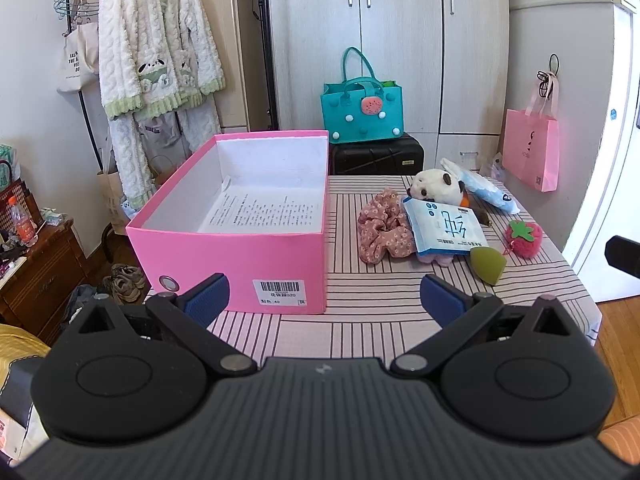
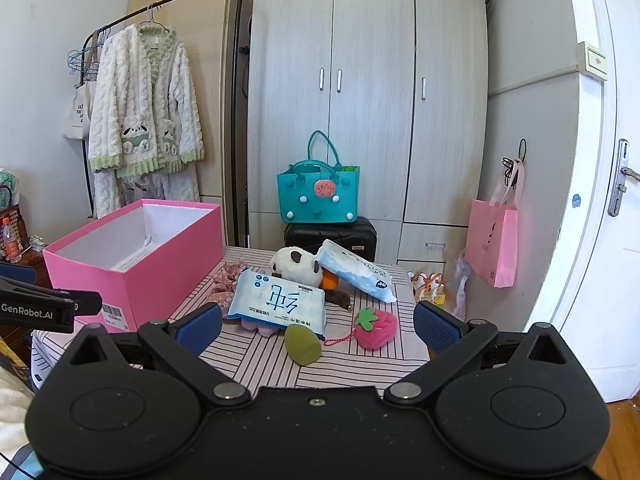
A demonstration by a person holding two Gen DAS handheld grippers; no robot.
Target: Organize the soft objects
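Soft pile (image 2: 304, 300) ahead of spread right claw (image 2: 318, 326).

Bright, even daylight fills both views, strongest at the right where the white door (image 2: 592, 184) nearly washes out. Shadows are soft. Fisheye bending curves the wardrobe (image 2: 368, 92); focus is sharp.

Small table under a pink, dark-striped tablecloth (image 1: 360, 292), carrying 1 box and a cluster of soft things.

An open pink cardboard box (image 1: 240, 256) sits on its left part. To the right lie a floral pink fabric scrunchie (image 1: 382, 232), a blue-and-white wipes pack (image 1: 444, 230), a green teardrop makeup sponge (image 1: 486, 264), a fluffy pink strawberry pompom (image 1: 524, 238), a white-and-black panda plush (image 1: 436, 188) and a pale blue soft packet (image 1: 486, 192).
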